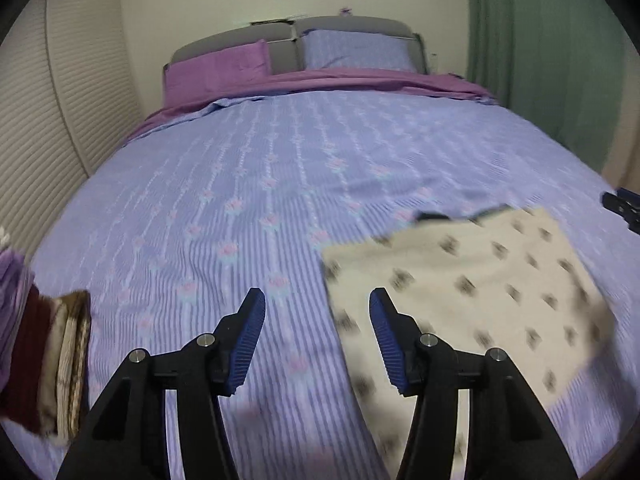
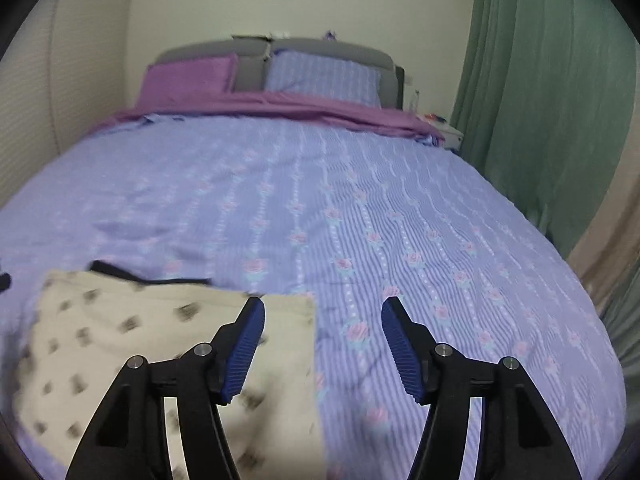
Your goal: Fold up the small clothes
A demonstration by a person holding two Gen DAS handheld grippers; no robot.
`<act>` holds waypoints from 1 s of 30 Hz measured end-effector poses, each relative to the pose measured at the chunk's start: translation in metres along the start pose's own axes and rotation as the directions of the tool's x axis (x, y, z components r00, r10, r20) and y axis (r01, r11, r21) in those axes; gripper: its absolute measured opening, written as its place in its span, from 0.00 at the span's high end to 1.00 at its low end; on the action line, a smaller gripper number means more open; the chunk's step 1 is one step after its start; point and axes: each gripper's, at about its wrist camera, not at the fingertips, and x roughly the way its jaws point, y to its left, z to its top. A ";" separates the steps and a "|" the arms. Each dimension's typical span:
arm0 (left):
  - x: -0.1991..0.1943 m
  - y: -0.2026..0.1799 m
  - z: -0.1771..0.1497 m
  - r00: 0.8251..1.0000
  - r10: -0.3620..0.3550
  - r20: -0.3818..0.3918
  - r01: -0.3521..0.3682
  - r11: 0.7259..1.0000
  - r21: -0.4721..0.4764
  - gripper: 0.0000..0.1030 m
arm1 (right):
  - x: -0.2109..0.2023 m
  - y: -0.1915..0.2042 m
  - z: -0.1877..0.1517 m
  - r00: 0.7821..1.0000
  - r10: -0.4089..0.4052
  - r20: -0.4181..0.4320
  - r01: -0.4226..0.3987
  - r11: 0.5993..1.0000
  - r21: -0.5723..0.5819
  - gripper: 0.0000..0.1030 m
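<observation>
A cream cloth with dark dotted print point(image 1: 472, 280) lies flat on the lilac striped bedspread point(image 1: 240, 184), with a dark trim at its far edge. My left gripper point(image 1: 317, 300) is open and empty, hovering over the cloth's left edge. In the right wrist view the same cloth point(image 2: 120, 340) lies at lower left. My right gripper point(image 2: 323, 308) is open and empty, over the cloth's right edge. The other gripper's tip point(image 1: 624, 206) shows at the far right of the left wrist view.
A stack of folded clothes point(image 1: 44, 364) in purple, maroon and tan sits at the bed's left edge. Pillows point(image 1: 356, 50) and a grey headboard are at the far end. A green curtain point(image 2: 540, 92) hangs on the right, a slatted wall point(image 1: 48, 136) on the left.
</observation>
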 end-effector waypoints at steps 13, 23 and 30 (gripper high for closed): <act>-0.049 -0.034 -0.119 0.979 -0.195 -0.057 0.199 0.976 0.089 0.61 | -0.084 0.020 -0.128 0.992 0.104 -0.074 -0.099 0.993 0.071 0.39; -0.012 -0.032 -0.138 0.951 -0.296 -0.085 0.298 0.955 0.003 0.76 | -0.070 0.035 -0.177 0.976 0.133 -0.170 -0.109 0.983 0.146 0.39; -0.004 -0.037 -0.128 0.946 -0.315 -0.077 0.317 0.948 0.020 0.86 | -0.066 0.037 -0.178 0.973 0.134 -0.188 -0.108 0.984 0.144 0.39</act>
